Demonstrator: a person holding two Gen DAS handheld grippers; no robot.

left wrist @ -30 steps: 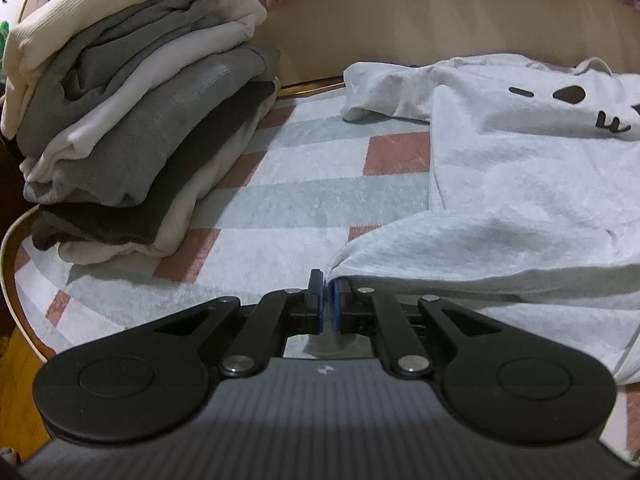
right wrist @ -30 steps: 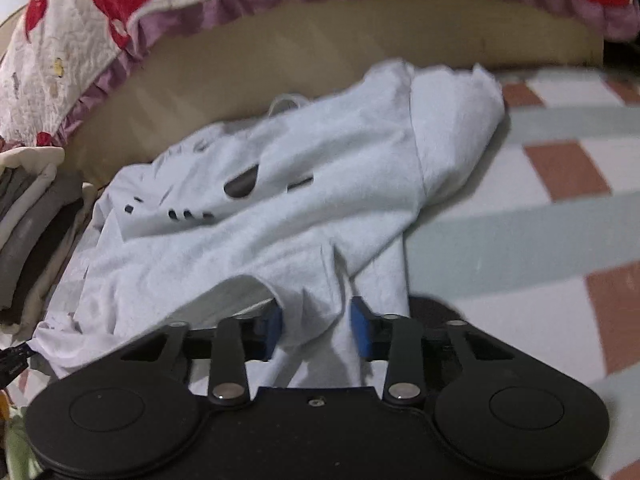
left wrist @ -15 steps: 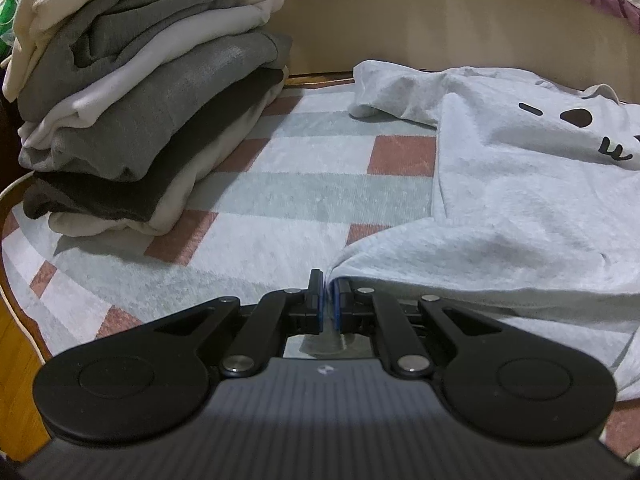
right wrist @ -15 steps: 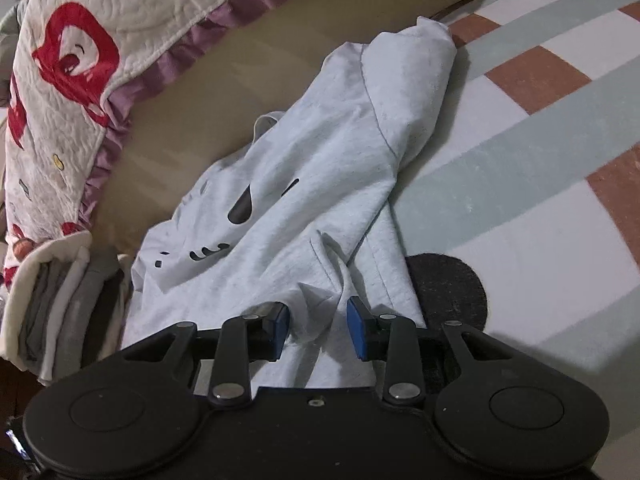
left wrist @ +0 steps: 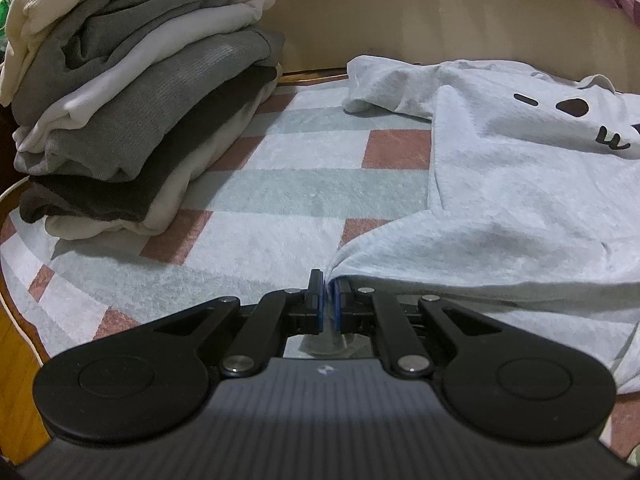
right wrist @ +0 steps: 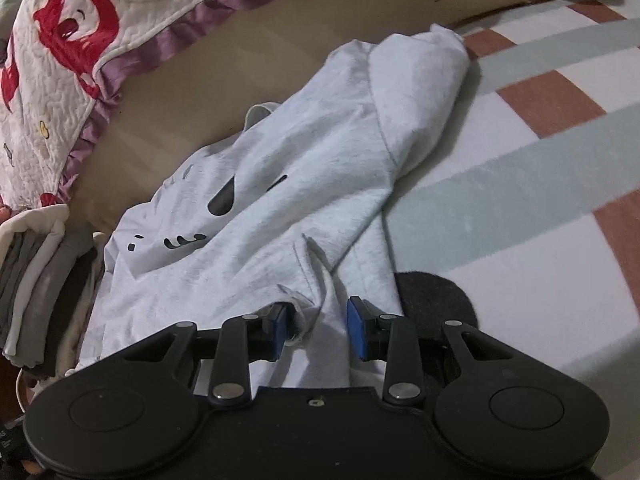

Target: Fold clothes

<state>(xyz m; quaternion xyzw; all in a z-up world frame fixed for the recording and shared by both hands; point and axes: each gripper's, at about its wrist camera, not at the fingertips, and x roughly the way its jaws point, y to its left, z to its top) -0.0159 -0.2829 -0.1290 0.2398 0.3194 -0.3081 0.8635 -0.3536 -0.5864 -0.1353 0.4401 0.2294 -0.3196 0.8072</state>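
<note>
Left wrist: sweatshirt [left wrist: 520,208] hem pinched (corner) in tongs [left wrist: 327,304].

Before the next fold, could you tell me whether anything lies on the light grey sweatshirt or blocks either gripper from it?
Nothing visible does. The left gripper already pinches the sweatshirt hem; the right gripper straddles its fabric.

A checked blanket [left wrist: 280,184] covers the bed below a purple-frilled quilt [right wrist: 80,40].
</note>
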